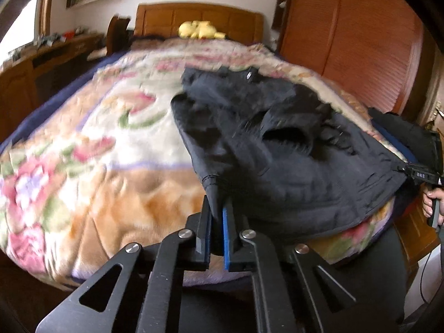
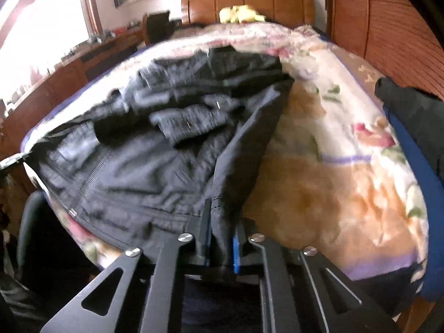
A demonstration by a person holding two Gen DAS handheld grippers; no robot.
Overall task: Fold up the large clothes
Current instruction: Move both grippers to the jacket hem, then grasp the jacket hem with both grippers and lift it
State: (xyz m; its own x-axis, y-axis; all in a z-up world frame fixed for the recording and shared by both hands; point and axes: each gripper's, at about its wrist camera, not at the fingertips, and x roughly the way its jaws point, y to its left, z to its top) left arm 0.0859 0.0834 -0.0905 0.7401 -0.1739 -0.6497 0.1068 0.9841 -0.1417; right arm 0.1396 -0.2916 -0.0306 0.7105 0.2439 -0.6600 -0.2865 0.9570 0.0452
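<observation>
The jacket (image 1: 277,149) is spread on the blanket (image 1: 91,144) at the foot of the bed; its near hem is pinched at one corner in the left claw (image 1: 217,208) and at the other in the right claw (image 2: 222,222); a plush toy (image 1: 198,30) is set beyond the jacket, against the headboard (image 1: 199,18).

one black jacket (image 1: 277,149), one floral blanket (image 1: 97,144), one yellow plush toy (image 1: 198,29)

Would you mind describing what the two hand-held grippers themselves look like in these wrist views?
Both look alike. The left gripper and right gripper are matte black, with flat angular linkage bars bearing triangular cut-outs and round silver rivets at the joints. Their fingers are narrow black slabs lined with blue pads. In the left view, a bare hand grips the other gripper's grey handle, with a thin dark cable hanging below.
</observation>
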